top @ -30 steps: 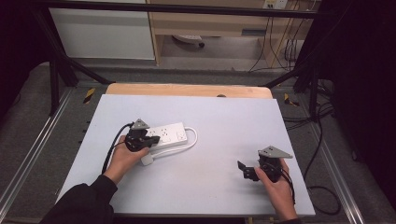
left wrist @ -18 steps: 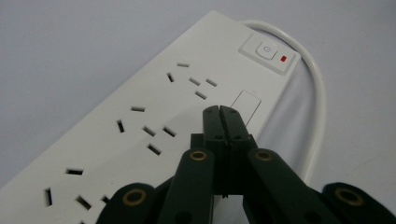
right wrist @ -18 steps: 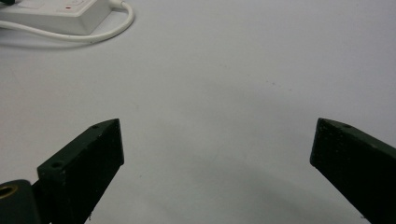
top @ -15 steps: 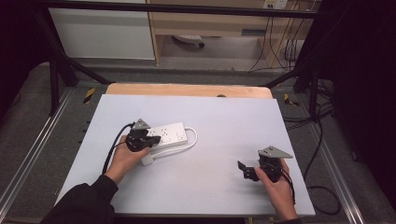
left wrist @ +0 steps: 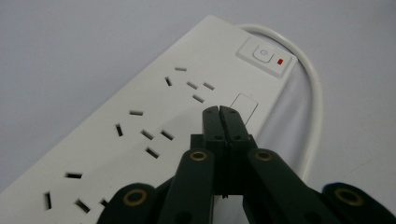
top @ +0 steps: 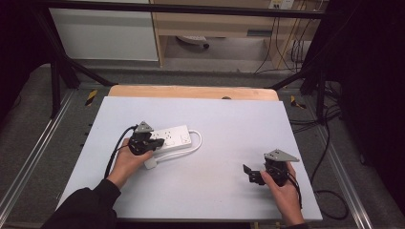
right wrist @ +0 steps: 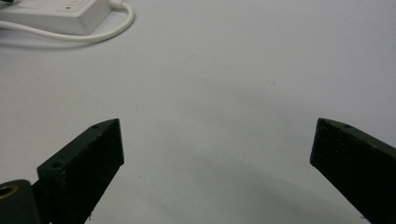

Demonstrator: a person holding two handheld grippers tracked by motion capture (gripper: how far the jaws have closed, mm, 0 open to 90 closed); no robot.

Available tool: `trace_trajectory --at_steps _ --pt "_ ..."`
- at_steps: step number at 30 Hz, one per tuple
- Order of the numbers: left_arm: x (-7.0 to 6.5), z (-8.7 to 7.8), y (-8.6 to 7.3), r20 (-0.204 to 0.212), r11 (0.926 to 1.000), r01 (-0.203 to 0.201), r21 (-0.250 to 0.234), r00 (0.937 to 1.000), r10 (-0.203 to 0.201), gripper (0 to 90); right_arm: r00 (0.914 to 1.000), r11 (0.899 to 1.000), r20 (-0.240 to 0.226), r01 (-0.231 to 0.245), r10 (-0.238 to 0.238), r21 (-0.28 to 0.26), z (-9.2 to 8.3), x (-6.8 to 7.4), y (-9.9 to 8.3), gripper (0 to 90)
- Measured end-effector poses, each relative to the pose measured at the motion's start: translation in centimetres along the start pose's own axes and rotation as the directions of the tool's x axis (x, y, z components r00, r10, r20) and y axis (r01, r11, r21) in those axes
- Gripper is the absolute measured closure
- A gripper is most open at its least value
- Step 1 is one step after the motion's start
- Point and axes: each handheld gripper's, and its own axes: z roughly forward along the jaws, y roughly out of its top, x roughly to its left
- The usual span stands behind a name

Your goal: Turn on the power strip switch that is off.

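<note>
White power strip lies left of centre on the bench, long axis roughly left-right, switch end toward the middle, cord looping off that end. Left gripper over the strip, jaws pressed together, holding nothing, tips pointing along the strip toward the switch, which lies just ahead. Right gripper well apart at the right, jaws wide open, empty. Left hand clearly nearer; likely a switch press.
</note>
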Motion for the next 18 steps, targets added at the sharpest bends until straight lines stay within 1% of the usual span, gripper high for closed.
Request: trace_trajectory --at_steps 4,9,12,18 --pt "0.08 -0.08 0.03 -0.003 1.0000 -0.001 -0.003 1.0000 0.001 90.0 1.0000 1.000 0.001 -0.003 0.003 -0.001 -0.01 0.00 -0.01 3.2" --pt "0.15 -0.28 0.10 -0.004 0.9998 0.004 -0.019 1.0000 -0.004 90.0 1.0000 1.000 0.000 -0.003 0.003 -0.002 -0.01 0.00 -0.01 3.2" --pt "0.22 -0.44 0.18 -0.008 0.9992 0.018 -0.035 0.9998 -0.019 85.4 1.0000 1.000 0.002 0.002 -0.002 -0.002 0.00 -0.04 -0.02 3.2" --pt "0.15 -0.76 0.27 -0.016 0.9987 0.014 -0.048 0.9998 -0.014 78.6 1.0000 1.000 0.000 -0.002 0.002 0.001 -0.01 0.00 0.00 3.2"
